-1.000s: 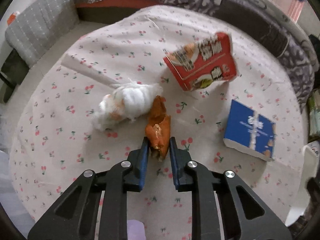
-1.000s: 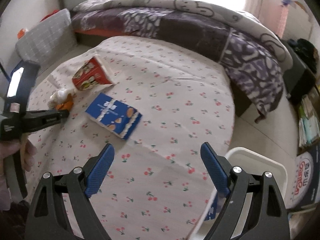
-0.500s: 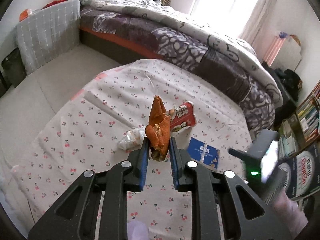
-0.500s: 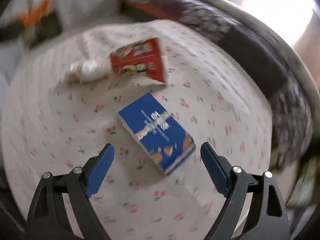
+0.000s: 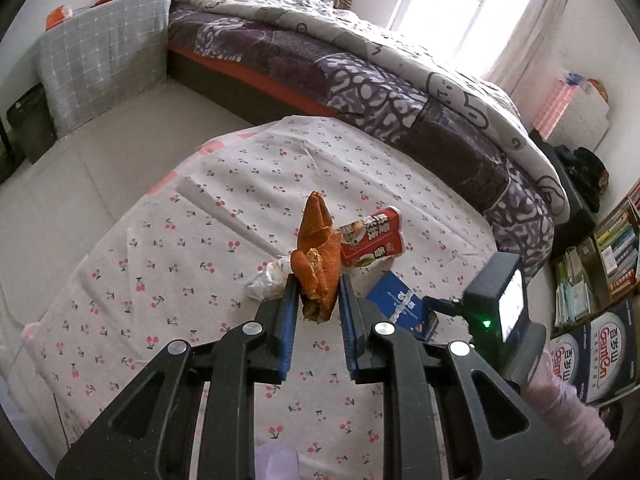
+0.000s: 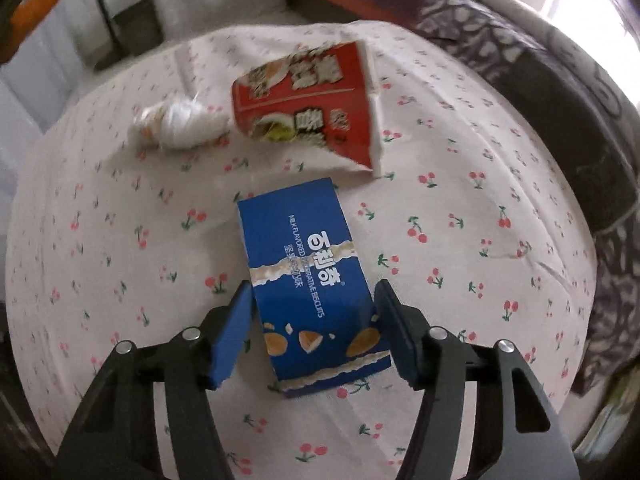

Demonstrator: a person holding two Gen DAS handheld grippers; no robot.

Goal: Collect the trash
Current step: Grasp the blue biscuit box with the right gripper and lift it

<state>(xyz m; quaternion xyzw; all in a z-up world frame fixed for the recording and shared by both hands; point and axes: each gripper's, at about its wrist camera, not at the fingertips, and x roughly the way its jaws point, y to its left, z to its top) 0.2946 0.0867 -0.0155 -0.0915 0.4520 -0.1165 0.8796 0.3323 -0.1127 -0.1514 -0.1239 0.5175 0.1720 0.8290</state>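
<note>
Both raised — left claw (image 5: 318,300) pinching orange peel (image 5: 316,256), right claw (image 6: 314,320) straddling blue box (image 6: 308,280)

The left gripper (image 5: 318,300) has lifted the orange peel (image 5: 316,264) off the table (image 5: 160,280), high above the tissue (image 5: 266,280). The right gripper (image 6: 314,328) has come down to the blue box (image 6: 308,276), its fingers (image 6: 236,324) now on both sides of the box and narrower.

surface: cherry-print cloth (image 6: 460,208) | on it: blue biscuit box (image 6: 308,272), red carton (image 6: 316,108), white wad (image 6: 180,124)
</note>
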